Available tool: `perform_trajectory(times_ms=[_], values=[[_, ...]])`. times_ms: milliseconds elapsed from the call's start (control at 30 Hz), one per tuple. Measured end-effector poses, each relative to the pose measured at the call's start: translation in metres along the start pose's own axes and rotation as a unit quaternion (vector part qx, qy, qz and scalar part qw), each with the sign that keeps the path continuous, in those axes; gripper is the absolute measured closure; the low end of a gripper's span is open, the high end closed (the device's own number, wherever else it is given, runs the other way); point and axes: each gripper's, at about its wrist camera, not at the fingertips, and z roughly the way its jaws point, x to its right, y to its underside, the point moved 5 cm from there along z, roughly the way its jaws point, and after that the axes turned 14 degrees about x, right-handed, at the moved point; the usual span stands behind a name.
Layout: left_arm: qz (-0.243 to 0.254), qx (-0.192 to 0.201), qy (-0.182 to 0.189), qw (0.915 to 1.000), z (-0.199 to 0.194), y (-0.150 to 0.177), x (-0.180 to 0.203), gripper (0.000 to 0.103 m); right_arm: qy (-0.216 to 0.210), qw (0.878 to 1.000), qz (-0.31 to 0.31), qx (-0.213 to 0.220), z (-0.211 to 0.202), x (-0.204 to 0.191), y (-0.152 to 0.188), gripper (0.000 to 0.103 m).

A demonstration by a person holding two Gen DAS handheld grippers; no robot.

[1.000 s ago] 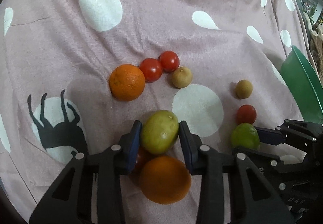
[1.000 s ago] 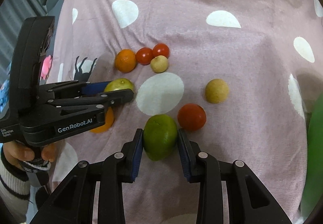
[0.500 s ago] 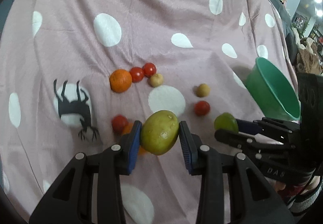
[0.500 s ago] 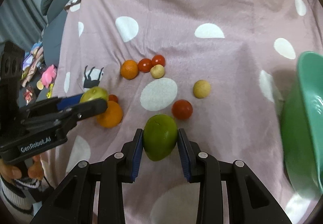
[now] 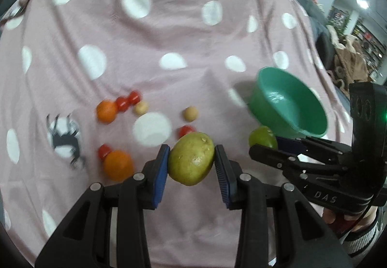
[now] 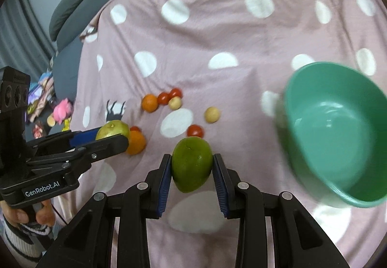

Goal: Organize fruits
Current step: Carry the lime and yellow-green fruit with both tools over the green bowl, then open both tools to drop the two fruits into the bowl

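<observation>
My left gripper is shut on a yellow-green fruit and holds it high above the cloth; it also shows in the right wrist view. My right gripper is shut on a darker green fruit, also seen in the left wrist view. A green bowl stands to the right. Two oranges, several small tomatoes and two pale round fruits lie on the cloth.
The pink cloth with white dots covers the whole surface. A grey sofa stands at the far left, with toys on the floor beside the cloth's left edge. A cluttered room edge lies at the right.
Both grippers have risen well above the cloth with their fruits held. The loose fruits look smaller and the green bowl has come fully into both views.
</observation>
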Motion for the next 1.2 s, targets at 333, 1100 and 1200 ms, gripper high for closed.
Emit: perform_trajectory(times_ms=[333,1100,1200], values=[[0.058,0.0,0.091,0.9941,0.051,-0.03,0.091,0.066,0.078,0.995,0.027,0.06,-0.043,0.065,-0.012,0.068],[0.107,-0.048,0.108,0.9873,0.132,-0.019,0.155,0.065,0.17,0.982,0.045,0.062,-0.056,0.141,-0.002,0.068],[0.108,-0.047,0.105,0.9874,0.132,-0.018,0.156,0.065,0.175,0.982,0.045,0.058,-0.057,0.142,-0.001,0.068]])
